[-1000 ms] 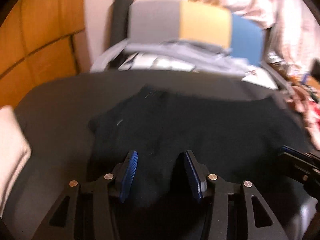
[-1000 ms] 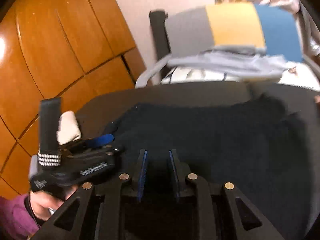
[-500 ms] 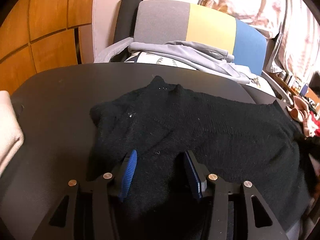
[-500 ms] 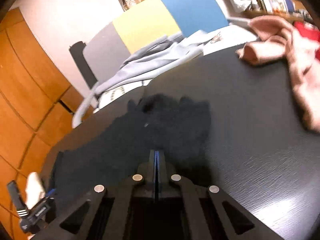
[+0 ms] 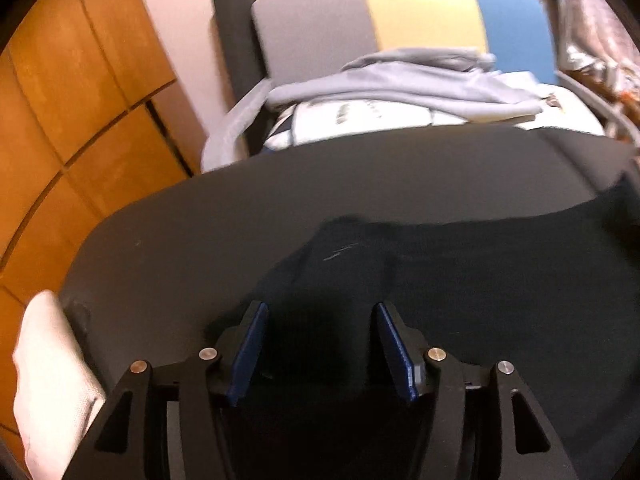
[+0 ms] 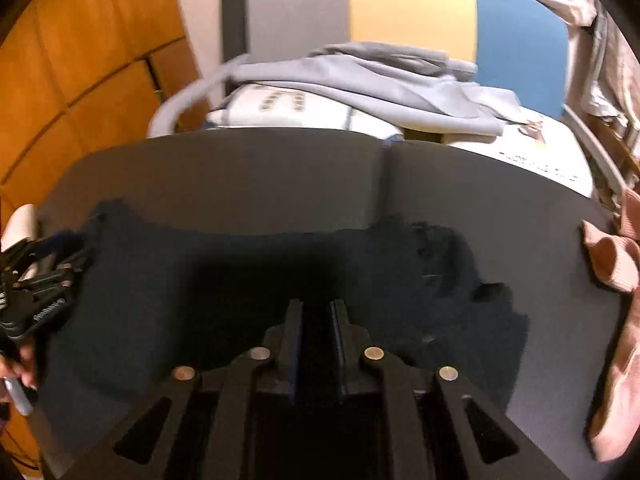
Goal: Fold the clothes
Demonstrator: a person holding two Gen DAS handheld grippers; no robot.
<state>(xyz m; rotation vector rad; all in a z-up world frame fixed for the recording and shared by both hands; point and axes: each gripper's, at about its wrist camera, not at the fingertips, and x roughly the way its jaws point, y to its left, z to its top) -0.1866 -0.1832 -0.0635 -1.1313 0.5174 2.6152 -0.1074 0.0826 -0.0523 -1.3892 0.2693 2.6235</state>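
A black knit sweater (image 5: 460, 280) lies spread on the dark grey table (image 5: 240, 216). My left gripper (image 5: 322, 330) hovers low over its left end. Its blue pads (image 5: 248, 344) stand wide apart and the jaws are opening, with black cloth lying slack between and under them. In the right wrist view the sweater (image 6: 224, 272) runs across the table, its right end rumpled. My right gripper (image 6: 317, 332) sits over its middle, its jaws opening to a narrow gap; nothing shows pinched there. The left gripper (image 6: 40, 280) appears at the left edge, held by a hand (image 6: 20, 360).
A pink garment (image 6: 612, 264) lies at the table's right edge. A folded cream cloth (image 5: 48, 380) sits at the left edge. Behind the table is a grey, yellow and blue chair (image 5: 420, 12) piled with a grey garment (image 5: 400, 88). Wooden panels (image 5: 80, 80) stand at the left.
The right gripper swung back left from the sweater's right end, and its shut jaws parted slightly. The left gripper's jaws widened and it shifted left over the sweater.
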